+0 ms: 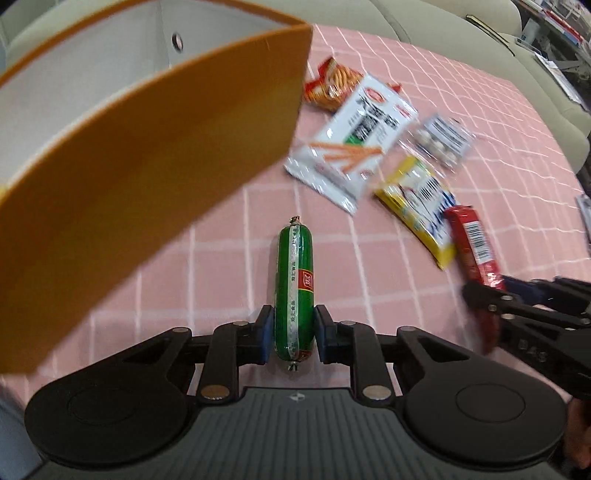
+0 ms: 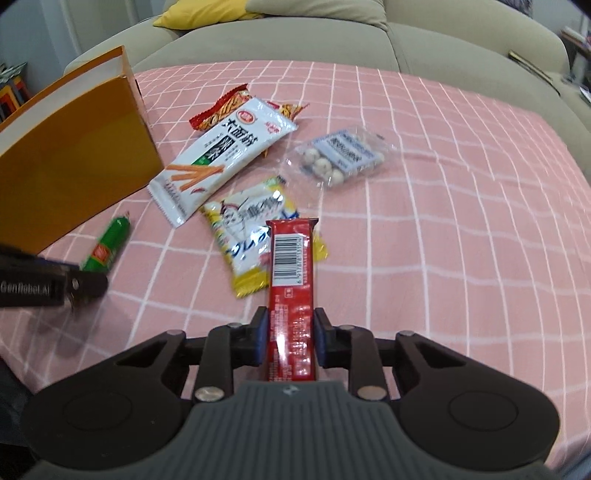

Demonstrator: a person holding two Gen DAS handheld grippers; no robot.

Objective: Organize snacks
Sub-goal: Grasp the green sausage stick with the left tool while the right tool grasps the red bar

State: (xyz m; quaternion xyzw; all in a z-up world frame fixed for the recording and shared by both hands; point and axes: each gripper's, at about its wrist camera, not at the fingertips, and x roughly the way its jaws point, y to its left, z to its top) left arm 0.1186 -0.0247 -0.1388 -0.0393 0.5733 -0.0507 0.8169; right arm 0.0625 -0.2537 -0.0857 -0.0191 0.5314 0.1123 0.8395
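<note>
Left gripper (image 1: 293, 334): pinching green sausage (image 1: 294, 280), lying on pink checked cloth (image 1: 229, 236) beside orange box (image 1: 140, 184). Right gripper (image 2: 290, 338): clamped on red bar (image 2: 291, 280), its far end overlapping yellow packet (image 2: 243, 229).

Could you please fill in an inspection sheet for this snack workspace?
Surface: pink checked cloth.
Job's things: orange box open; green sausage; red bar; white stick-snack packet, yellow packet, clear bag of balls, red-orange packet loose.
Clutter: nothing seen.
Grippers: left claw shut on sausage; right claw shut on bar.
Cables: nothing seen.
Surroundings: beige sofa, yellow cushion.
</note>
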